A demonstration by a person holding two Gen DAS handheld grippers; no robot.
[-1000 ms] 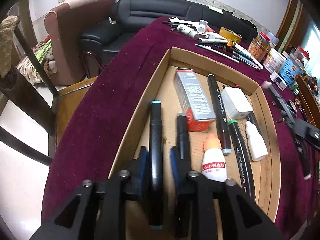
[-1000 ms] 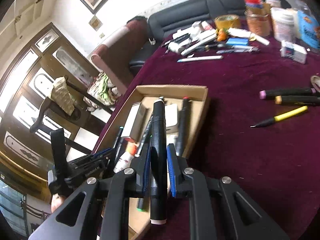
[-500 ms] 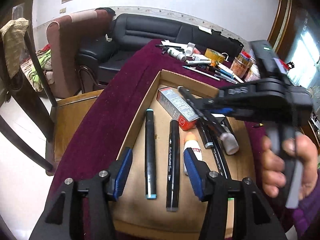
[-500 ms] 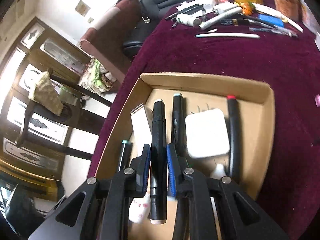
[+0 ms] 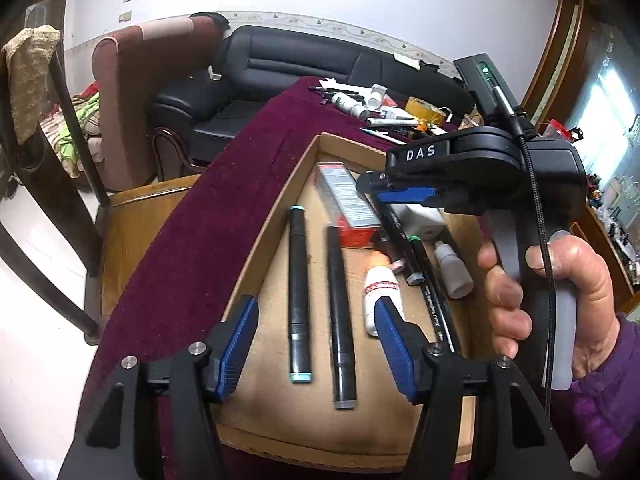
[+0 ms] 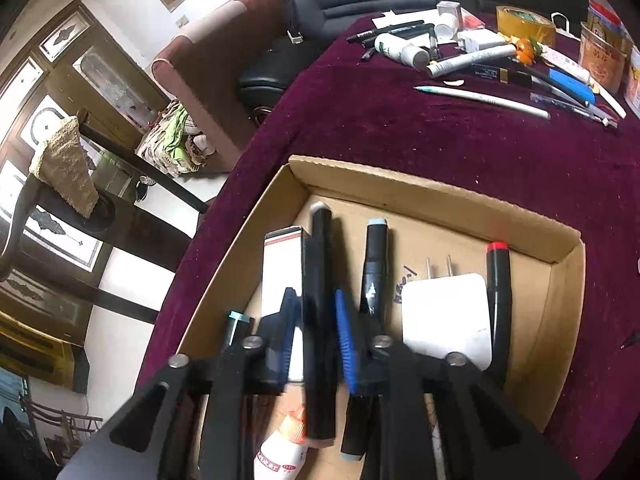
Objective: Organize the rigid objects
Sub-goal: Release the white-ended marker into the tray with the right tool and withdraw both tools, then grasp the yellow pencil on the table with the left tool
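Nearby, white charger (image 6: pixel 446 316) beside red-capped marker (image 6: pixel 499 304).

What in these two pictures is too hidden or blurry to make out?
- Right wrist view: the black marker between the right gripper fingers is motion-blurred; whether the grip has loosened is unclear.
- Left wrist view: the gripper body hides part of the cardboard box.
- Print on the white glue bottle is blurred.

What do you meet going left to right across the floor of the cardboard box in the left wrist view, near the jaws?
Black marker with teal caps → black marker with grey cap → white glue bottle with orange tip → long black pen with white lettering → small white dropper bottle.
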